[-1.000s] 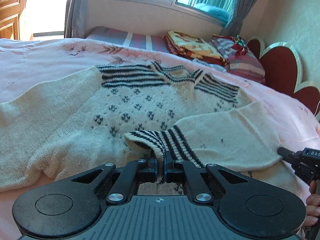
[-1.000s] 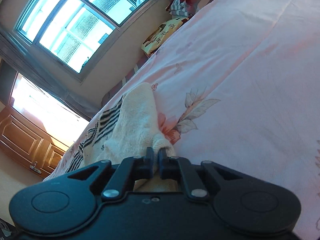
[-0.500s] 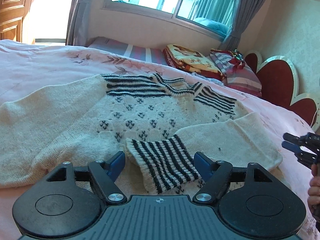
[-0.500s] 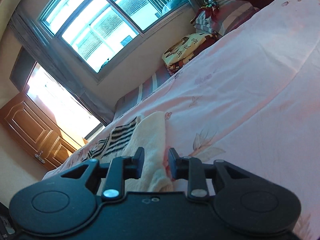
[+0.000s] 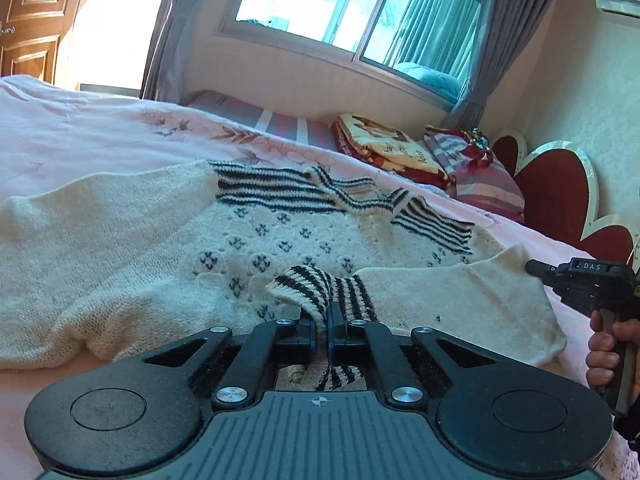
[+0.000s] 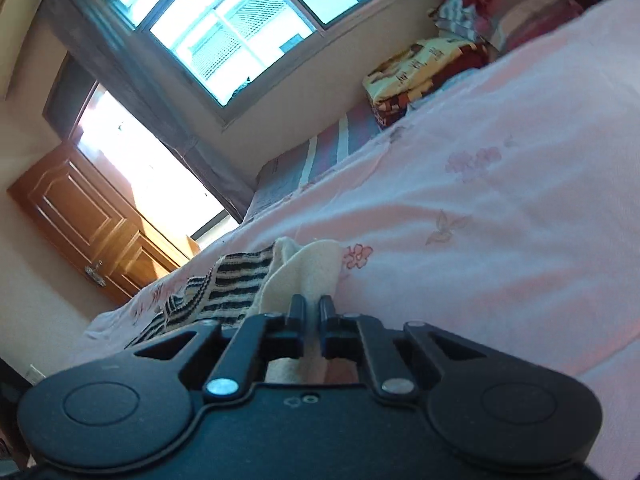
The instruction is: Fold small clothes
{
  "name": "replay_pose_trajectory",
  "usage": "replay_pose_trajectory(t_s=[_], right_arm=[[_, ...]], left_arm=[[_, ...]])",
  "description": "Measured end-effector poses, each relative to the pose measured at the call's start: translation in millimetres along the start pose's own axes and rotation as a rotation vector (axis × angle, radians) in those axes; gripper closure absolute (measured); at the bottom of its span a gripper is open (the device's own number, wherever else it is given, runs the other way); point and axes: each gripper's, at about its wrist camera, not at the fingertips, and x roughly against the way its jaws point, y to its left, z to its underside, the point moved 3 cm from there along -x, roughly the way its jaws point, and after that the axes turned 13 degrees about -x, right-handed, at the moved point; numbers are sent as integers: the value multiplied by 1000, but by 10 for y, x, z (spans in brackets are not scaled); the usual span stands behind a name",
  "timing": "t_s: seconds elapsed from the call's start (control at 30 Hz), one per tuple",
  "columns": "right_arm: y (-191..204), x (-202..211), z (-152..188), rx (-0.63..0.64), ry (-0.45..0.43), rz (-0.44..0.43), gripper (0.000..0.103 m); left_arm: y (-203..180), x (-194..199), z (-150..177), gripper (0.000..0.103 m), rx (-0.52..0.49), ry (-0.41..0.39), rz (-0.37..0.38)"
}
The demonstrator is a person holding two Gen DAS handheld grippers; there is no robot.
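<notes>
Cream knit sweater (image 5: 280, 248) lies flat across the pink bed (image 5: 80, 140). Left gripper (image 5: 323, 330) just clamped the striped cuff (image 5: 320, 292); right gripper (image 6: 311, 310) just pinched the sleeve's (image 6: 308, 268) folded edge. Thin bites, so stretchy knit might slip out mid-fold.

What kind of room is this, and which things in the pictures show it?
Most likely a bedroom at home. A bed with a pink flowered sheet fills the view, folded blankets lie near its red headboard, and a curtained window stands behind.
</notes>
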Motion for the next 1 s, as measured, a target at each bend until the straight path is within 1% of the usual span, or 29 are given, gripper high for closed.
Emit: replay_pose_trajectory(t_s=[0.07,0.13,0.17,0.23,0.3,0.33,0.37,0.4,0.5,0.53,0.57,0.6,0.63,0.67,0.7,0.73,0.8,0.87,0.9,0.93,0.97,1.0], right_arm=[[-6,-20,-8,22,-9,46,96],[-148,-150,40,0,33,123,96],[-219,-149,60,-22,29,103,97],[-225,-114,63,-30,43,101,96],[-188,-39,42,-21,38,99,90],[-149,27,40,-2,22,97,81],[-111,113,54,15,13,89,78],[-70,206,44,25,6,76,79],[6,502,168,37,10,36,80],[21,570,225,44,17,28,83],[41,611,286,55,35,23,90],[78,613,367,88,65,29,93],[95,560,465,136,103,69,101],[93,482,568,190,127,126,102],[107,472,597,212,103,127,102],[123,466,567,195,107,134,102],[197,522,491,185,73,128,101],[301,593,460,204,37,90,97],[308,586,479,211,36,80,97],[285,523,516,214,66,100,97],[224,415,581,225,116,152,97],[181,374,633,236,118,162,99]], left_arm=[[-12,-71,8,98,-10,28,2],[-23,-168,51,98,-12,72,0],[-28,-177,66,98,-12,67,-3],[-21,-179,63,98,-5,73,-1],[-23,-181,50,98,-10,80,-1],[-39,-183,38,98,-28,86,-3],[-50,-181,25,98,-47,87,-5],[-53,-177,12,98,-54,87,-3],[-42,-158,-25,98,-52,75,0],[-42,-136,-38,98,-49,61,-1],[-47,-119,-53,98,-46,51,0],[-57,-112,-59,98,-50,49,-2],[-73,-120,-54,98,-62,56,-7],[-85,-147,-32,98,-73,75,-17],[-88,-180,2,98,-75,96,-23],[-84,-186,28,98,-68,96,-23],[-80,-174,22,98,-65,91,-26],[-79,-167,10,98,-67,83,-28],[-81,-161,7,98,-72,74,-29],[-74,-153,3,98,-69,61,-25],[-61,-152,2,98,-59,57,-20],[-48,-148,1,98,-53,52,-22]])
